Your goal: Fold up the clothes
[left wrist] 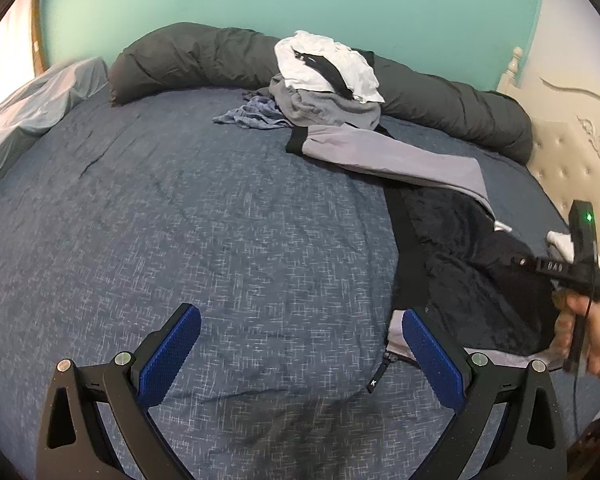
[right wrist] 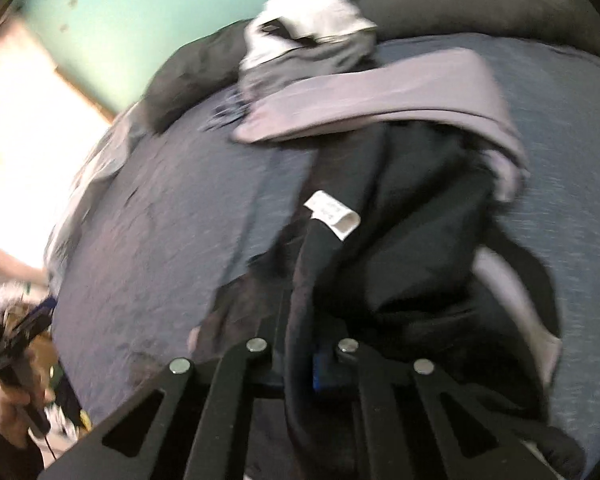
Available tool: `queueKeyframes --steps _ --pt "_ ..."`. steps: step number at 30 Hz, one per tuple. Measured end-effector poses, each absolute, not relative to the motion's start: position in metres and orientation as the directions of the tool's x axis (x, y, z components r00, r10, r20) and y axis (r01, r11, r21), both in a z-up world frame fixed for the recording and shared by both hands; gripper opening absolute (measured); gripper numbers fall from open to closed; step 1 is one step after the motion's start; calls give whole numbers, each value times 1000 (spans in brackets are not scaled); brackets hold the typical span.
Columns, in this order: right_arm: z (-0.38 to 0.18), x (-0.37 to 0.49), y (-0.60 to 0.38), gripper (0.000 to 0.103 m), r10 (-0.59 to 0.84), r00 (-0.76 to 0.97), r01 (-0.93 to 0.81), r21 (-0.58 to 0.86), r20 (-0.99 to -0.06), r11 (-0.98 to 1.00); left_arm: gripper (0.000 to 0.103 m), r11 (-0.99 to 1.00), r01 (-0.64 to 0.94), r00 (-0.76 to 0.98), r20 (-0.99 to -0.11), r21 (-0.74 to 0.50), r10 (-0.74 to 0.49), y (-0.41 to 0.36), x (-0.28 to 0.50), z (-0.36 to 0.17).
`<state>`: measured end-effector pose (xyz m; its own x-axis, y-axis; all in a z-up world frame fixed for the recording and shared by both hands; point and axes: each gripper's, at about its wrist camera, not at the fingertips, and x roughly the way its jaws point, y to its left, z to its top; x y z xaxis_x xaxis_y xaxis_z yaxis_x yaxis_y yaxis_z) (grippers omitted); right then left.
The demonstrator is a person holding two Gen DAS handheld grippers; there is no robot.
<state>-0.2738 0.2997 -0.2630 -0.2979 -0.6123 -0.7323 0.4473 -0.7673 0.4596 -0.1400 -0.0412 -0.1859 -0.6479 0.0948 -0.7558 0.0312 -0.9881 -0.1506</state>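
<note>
- The left gripper (left wrist: 300, 354) hovers over the blue bedspread (left wrist: 180, 220), jaws spread wide and empty; a zipper pull (left wrist: 374, 383) lies just inside its right jaw.
- The right gripper (right wrist: 306, 364) is clamped on black lining of the jacket (right wrist: 400, 208), which trails ahead, sleeve (right wrist: 380, 92) beyond.
- Likely best: pinch the hem by the zipper, then pull both corners taut.
- A pile of clothes (left wrist: 328, 84) waits far ahead.
</note>
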Motion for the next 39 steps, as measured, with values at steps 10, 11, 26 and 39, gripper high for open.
queueKeyframes --steps 10,11,26,39 --pt "-267 -203 227 9 -610 -174 620 395 -773 -678 103 -989 35 -659 -748 -142 84 -45 -130 -171" --pt "-265 -201 231 9 -611 -179 605 403 -771 -687 103 -989 33 -659 -748 -142 85 -45 -129 -170" --pt "-270 -231 405 57 -499 -399 166 474 -769 -865 103 -988 -6 -669 -734 -157 121 -35 -138 -158" --pt "-335 -252 373 62 -469 -302 177 434 -830 -883 103 -991 -19 -657 -745 -134 114 -28 -157 -163"
